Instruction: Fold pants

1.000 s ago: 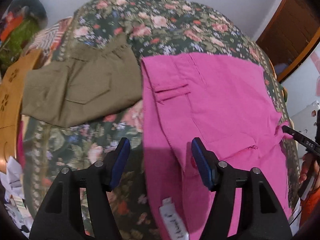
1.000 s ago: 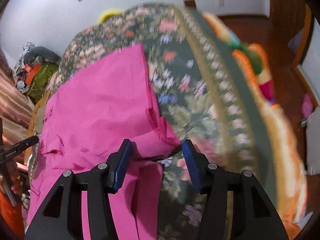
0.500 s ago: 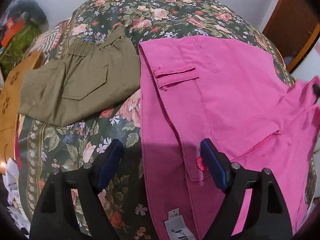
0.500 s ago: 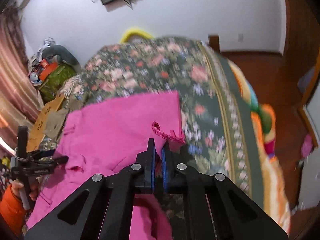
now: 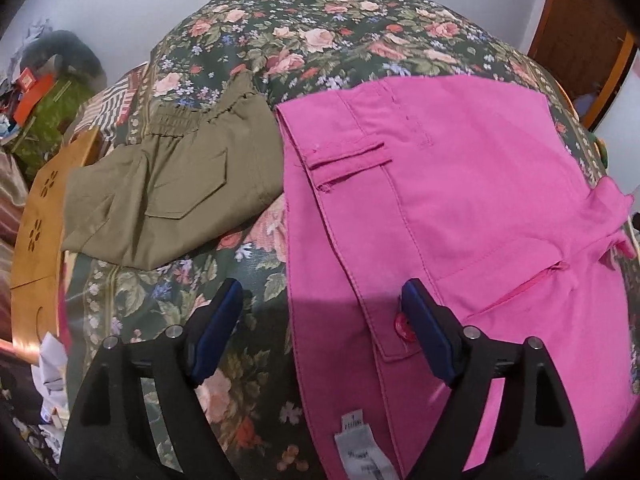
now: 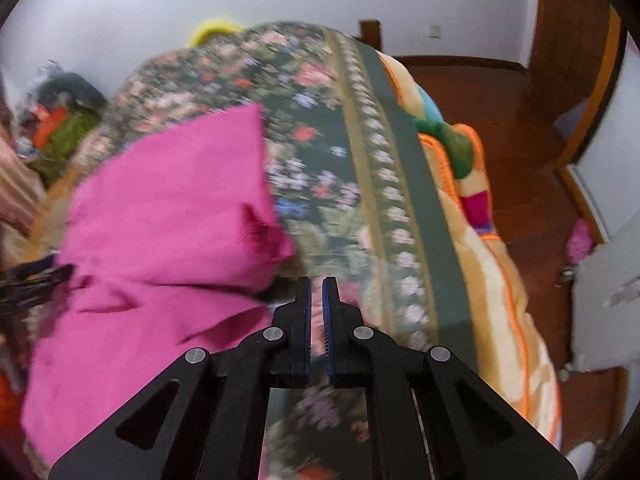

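Left gripper (image 5: pixel 320 286): the jaws are standing wide apart, having just been opening, and are gripping nothing. They are hovering over the near left edge of the pink pants (image 5: pixel 460 200). The right pad is hanging above the waistband beside a red button (image 5: pixel 402 326), and the left pad is hanging off the pants, over the floral bedspread (image 5: pixel 320 40).

Right gripper (image 6: pixel 316 280): the jaws have just been closing and are now standing all but shut, with only a thin slit showing between the pads. No cloth is visibly sitting in that slit. The tips are pointing down just off the right-hand edge of the pink pants (image 6: pixel 168 220), where a corner of the cloth is bunching up. The view is blurring, so contact there cannot be told.

Pink pants: these are lying spread on the bedspread, with the waistband nearest the left gripper. A white label (image 5: pixel 360 452) is showing at their near edge.

Surroundings, placed from the pink pants: folded olive pants (image 5: pixel 168 192) are lying just to the left, their edge touching or nearly touching the pink cloth. A wooden board (image 5: pixel 36 240) is standing farther left, beyond the olive pair. To the right, past the bedspread's border, an orange blanket (image 6: pixel 500 320) is hanging toward the wooden floor (image 6: pixel 520 120).
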Available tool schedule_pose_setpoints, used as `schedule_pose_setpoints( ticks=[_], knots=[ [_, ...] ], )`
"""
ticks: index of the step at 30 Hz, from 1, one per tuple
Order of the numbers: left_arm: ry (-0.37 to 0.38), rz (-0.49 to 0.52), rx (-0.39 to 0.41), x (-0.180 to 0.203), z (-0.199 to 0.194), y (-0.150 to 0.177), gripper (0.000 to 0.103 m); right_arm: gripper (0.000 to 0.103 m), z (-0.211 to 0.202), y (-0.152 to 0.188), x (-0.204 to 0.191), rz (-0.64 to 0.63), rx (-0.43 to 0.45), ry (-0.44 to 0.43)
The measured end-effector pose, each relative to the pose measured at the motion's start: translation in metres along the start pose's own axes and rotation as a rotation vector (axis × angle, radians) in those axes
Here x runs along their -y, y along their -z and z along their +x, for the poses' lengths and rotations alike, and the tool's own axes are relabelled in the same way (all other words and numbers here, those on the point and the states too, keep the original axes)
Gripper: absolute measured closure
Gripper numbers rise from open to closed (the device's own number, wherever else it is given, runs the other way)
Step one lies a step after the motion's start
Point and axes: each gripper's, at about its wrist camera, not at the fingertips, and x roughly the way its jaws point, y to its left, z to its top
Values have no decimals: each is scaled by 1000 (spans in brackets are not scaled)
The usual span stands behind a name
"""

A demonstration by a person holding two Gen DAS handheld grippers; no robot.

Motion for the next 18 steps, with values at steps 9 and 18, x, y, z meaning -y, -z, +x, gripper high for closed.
schedule_pose_setpoints(
  ticks=[9,18],
  knots=[
    [36,74,72,25,-44,6,24,61,-15,15,-57,-183,45,-143],
    [45,106,11,38,-27,21,24,61,37,18,-78,-352,7,-11]
  ],
)
